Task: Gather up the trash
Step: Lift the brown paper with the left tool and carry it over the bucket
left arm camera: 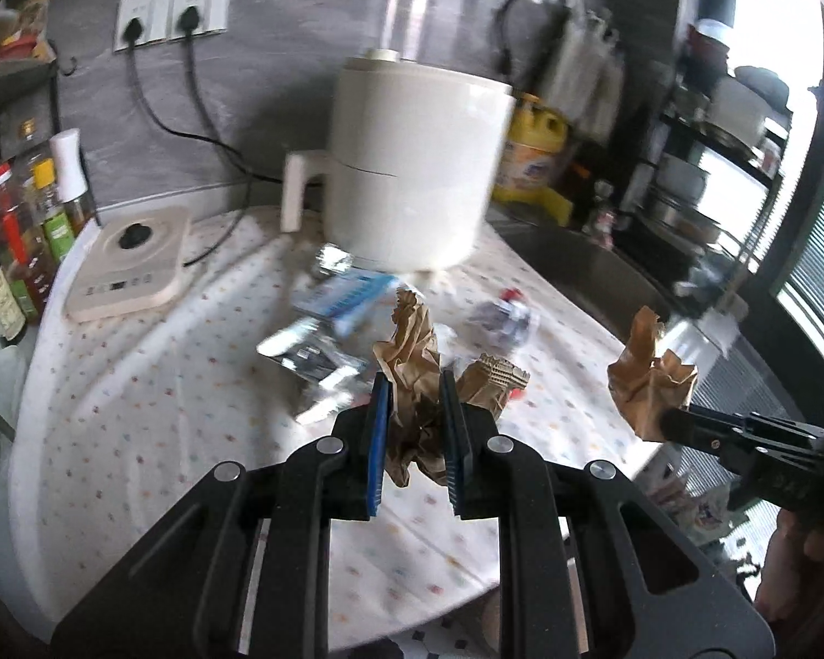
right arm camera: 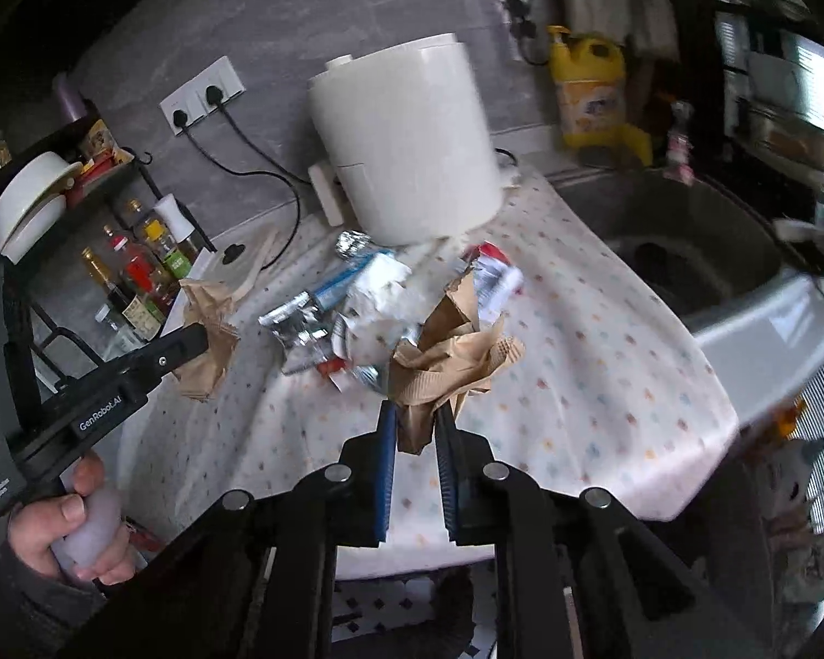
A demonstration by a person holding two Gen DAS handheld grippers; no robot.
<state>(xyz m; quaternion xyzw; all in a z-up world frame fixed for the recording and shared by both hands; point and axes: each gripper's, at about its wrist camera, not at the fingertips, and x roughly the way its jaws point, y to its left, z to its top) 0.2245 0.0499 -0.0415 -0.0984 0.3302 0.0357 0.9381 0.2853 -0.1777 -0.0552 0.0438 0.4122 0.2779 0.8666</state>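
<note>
My left gripper (left arm camera: 415, 384) is shut on a crumpled wad of brown paper (left arm camera: 412, 368) and holds it above the dotted cloth (left arm camera: 154, 401). My right gripper (right arm camera: 416, 412) is shut on a second crumpled brown paper wad (right arm camera: 450, 357). The left wrist view shows that second wad (left arm camera: 651, 379) at the right, held off the counter's edge. The right wrist view shows the left gripper's wad (right arm camera: 209, 335) at the left, above a hand (right arm camera: 66, 521) on the handle. More trash lies on the cloth: silver foil wrappers (right arm camera: 296, 324), white tissue (right arm camera: 384, 285), a blue-white packet (left arm camera: 346, 296) and a red-white wrapper (right arm camera: 497, 274).
A white air fryer (left arm camera: 412, 165) stands at the back of the cloth. A cream induction cooker (left arm camera: 129, 263) and sauce bottles (left arm camera: 22, 230) sit at the left. A steel sink (right arm camera: 681, 241), a yellow detergent jug (right arm camera: 590, 82) and a dish rack (left arm camera: 725, 165) are to the right.
</note>
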